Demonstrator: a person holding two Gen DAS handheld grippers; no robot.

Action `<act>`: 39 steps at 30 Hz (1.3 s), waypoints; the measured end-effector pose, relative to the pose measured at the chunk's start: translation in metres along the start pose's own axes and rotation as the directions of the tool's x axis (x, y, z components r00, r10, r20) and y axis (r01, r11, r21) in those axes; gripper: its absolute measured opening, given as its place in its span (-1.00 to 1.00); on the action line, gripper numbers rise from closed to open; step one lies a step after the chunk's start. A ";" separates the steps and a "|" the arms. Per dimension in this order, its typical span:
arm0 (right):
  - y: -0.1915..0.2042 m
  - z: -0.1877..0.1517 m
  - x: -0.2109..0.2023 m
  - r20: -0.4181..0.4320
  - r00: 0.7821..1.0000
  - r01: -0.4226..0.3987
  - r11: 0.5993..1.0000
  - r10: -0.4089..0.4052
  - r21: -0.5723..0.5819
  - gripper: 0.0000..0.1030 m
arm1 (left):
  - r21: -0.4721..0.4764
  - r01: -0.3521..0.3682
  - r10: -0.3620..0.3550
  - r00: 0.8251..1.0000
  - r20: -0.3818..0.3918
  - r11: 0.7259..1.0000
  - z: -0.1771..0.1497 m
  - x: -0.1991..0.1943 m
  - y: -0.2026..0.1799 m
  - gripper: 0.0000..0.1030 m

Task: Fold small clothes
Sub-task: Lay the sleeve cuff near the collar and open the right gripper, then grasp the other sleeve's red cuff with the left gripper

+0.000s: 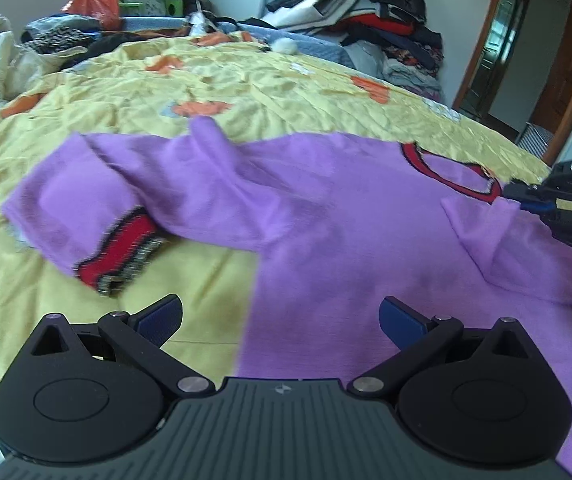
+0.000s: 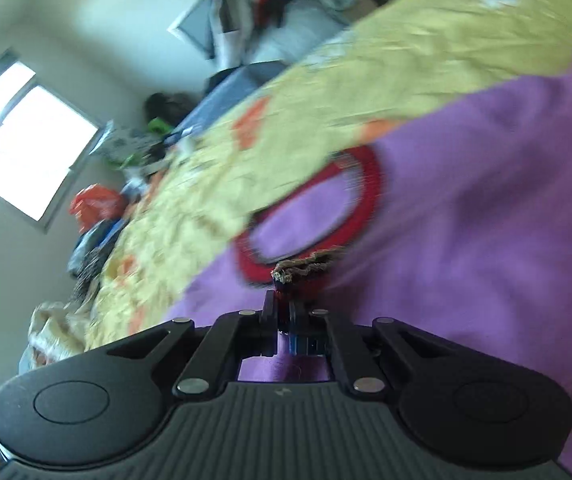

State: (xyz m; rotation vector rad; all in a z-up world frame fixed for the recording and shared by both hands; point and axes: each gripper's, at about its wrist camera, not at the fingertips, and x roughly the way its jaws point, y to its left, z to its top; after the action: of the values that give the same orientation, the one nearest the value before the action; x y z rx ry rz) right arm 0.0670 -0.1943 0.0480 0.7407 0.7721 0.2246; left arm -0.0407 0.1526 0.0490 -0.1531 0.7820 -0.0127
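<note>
A small purple sweater [image 1: 326, 208] lies spread on the yellow bedspread [image 1: 205, 92]. Its left sleeve is folded over, with the red striped cuff [image 1: 121, 256] at the front left. The red neckline [image 1: 458, 172] is at the right. My left gripper [image 1: 281, 320] is open and empty, just above the sweater's lower edge. My right gripper [image 2: 281, 304] is shut on the other red striped cuff [image 2: 306, 268] and holds it over the body near the neckline [image 2: 318, 212]. It also shows in the left wrist view [image 1: 522, 196], with the right sleeve [image 1: 482, 232] folded inward.
A pile of clothes [image 1: 366, 12] is heaped at the far right of the bed. An orange bag [image 1: 93, 0], a pillow and dark garments lie at the far left. A doorway [image 1: 498, 48] is at the right. A window [image 2: 25, 140] is on the wall.
</note>
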 end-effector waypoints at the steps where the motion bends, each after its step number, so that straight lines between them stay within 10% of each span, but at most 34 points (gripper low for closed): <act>1: 0.012 -0.006 0.003 -0.008 1.000 -0.010 1.000 0.009 -0.023 -0.91 | -0.006 -0.007 0.007 1.000 0.005 1.000 0.001 -0.003 0.005 1.00; 16: 0.119 -0.123 0.084 -0.157 0.985 0.016 0.933 -0.078 -0.360 -0.79 | -0.058 -0.078 0.078 0.997 0.005 0.995 -0.006 -0.025 0.050 1.00; 18: 0.117 -0.124 0.077 -0.154 0.986 0.006 0.935 -0.064 -0.354 -0.40 | -0.060 -0.074 0.074 0.997 0.011 0.996 -0.005 -0.026 0.049 1.00; 20: 0.117 -0.124 0.058 -0.120 0.990 0.025 0.925 -0.076 -0.380 0.77 | -0.051 -0.068 0.069 0.998 0.015 0.996 -0.002 -0.025 0.045 1.00; 22: 0.113 -0.121 0.024 -0.012 0.997 0.061 0.909 -0.073 -0.412 1.00 | -0.037 -0.076 0.076 0.997 0.023 0.996 0.000 -0.024 0.039 1.00; 28: 0.060 -0.089 -0.038 0.205 0.958 0.285 0.730 -0.200 -0.621 1.00 | -0.066 -0.004 0.006 0.999 0.038 0.998 0.014 -0.007 0.014 1.00; 34: -0.025 -0.032 -0.041 0.214 0.905 0.426 0.751 -0.369 -0.505 1.00 | -0.012 0.146 -0.144 0.984 0.104 0.989 0.045 0.026 -0.048 1.00; 39: -0.052 -0.034 -0.044 0.182 0.904 0.425 0.774 -0.386 -0.469 1.00 | 0.102 0.092 -0.096 0.995 0.031 0.991 0.051 0.079 -0.088 1.00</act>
State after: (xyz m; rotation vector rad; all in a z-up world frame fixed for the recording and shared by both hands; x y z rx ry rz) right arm 0.0078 -0.2340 0.0206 0.0737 0.7404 -0.0046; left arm 0.0553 0.0668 0.0423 -0.0947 0.7361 -0.1378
